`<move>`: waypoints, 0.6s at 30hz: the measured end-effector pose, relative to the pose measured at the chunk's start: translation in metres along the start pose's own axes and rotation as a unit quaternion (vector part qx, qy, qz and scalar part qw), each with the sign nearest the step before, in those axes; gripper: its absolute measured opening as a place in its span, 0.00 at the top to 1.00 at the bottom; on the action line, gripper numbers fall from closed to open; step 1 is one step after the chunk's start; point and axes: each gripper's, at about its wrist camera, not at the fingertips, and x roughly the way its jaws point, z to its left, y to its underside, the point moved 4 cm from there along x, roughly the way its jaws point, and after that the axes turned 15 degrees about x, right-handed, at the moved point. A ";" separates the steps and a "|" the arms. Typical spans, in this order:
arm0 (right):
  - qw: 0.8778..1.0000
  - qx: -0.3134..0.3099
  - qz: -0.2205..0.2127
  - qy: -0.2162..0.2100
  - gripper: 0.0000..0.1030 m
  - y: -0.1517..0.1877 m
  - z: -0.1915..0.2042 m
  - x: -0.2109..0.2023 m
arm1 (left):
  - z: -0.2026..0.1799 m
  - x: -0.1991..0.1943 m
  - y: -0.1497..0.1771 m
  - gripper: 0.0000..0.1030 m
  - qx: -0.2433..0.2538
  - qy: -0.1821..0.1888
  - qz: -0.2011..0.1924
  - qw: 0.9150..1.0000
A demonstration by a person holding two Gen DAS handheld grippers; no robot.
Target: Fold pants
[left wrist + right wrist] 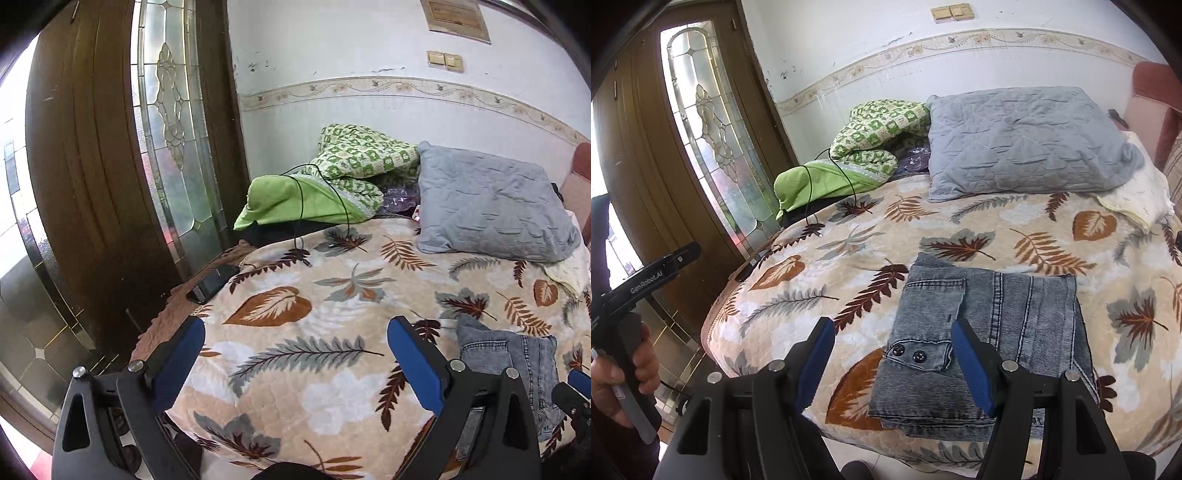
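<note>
Lying folded (both grippers open): jeans [990, 332] on bedspread [849, 236].

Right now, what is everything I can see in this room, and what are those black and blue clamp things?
Pants: one, grey-blue denim, folded, near edge of bed.
Bedspread: one, beige with leaf print, covering bed.
Pillow: one, grey-blue, by the wall.
Quilt: one, green patterned, bunched beside the pillow.
Cable: one, black, over the quilt.
Phone: one, black, bed's left edge.
Door: one, brown with glass panel, left.
Wall switches: two, beige.
Left gripper: black with blue pads, open, empty.
Right gripper: same, open above the pants.
</note>
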 end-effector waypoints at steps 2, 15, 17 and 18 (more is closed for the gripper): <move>1.000 0.001 0.000 0.001 0.33 0.000 -0.001 0.000 | 0.005 0.001 0.002 0.04 -0.005 -0.005 0.002 1.000; 1.000 0.006 0.005 0.005 0.33 0.000 -0.006 0.004 | 0.014 0.004 0.004 0.04 -0.009 -0.019 0.010 1.000; 1.000 0.006 0.007 0.004 0.33 0.000 -0.007 0.005 | 0.013 0.005 0.004 0.04 -0.006 -0.019 0.011 1.000; 1.000 0.006 0.007 0.004 0.33 0.000 -0.008 0.005 | 0.013 0.004 0.004 0.04 -0.005 -0.019 0.012 1.000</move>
